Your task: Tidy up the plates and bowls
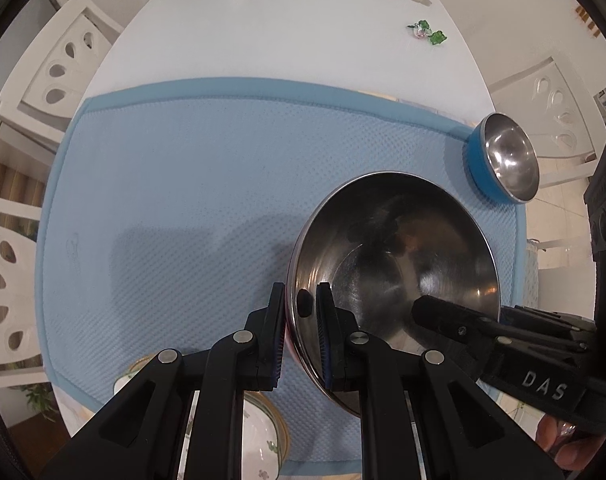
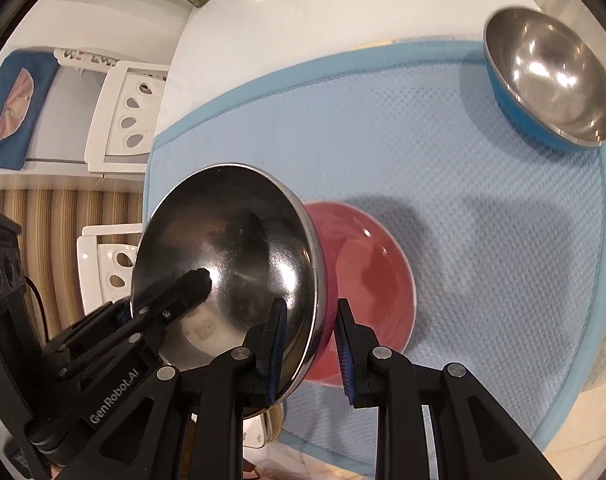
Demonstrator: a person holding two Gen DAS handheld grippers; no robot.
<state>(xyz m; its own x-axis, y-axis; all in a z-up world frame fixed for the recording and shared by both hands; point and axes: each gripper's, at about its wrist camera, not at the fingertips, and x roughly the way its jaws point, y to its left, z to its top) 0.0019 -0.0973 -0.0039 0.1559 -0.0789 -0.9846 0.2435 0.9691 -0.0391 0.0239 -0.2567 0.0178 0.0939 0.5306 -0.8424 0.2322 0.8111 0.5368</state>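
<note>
Above the blue mat (image 1: 183, 184) on the white bench (image 1: 263, 28), a steel-lined bowl with a red outer wall (image 2: 231, 264) is held tilted and clear of the mat by both tools at once. The left tool (image 1: 299, 312) is clamped on the rim, one pad outside and one inside; the right tool (image 2: 309, 336) is clamped on the opposite part of the same rim, likewise straddling the wall. A blue bowl (image 2: 551, 76) with a steel interior sits upright at the far right corner of the mat, well apart from the held bowl. A floral plate stack (image 1: 263, 436) lies at the near edge, partly hidden under the left tool.

Judged risks: both grips bear on a thin, smooth, curved rim, so slight slackening or opposed pulling by the two hands could let the bowl pivot or slip out and strike the mat. Releasing one side while the bowl is tilted would leave its weight hanging from a single rim pinch. A low carry toward the blue bowl could knock it off the mat corner.
</note>
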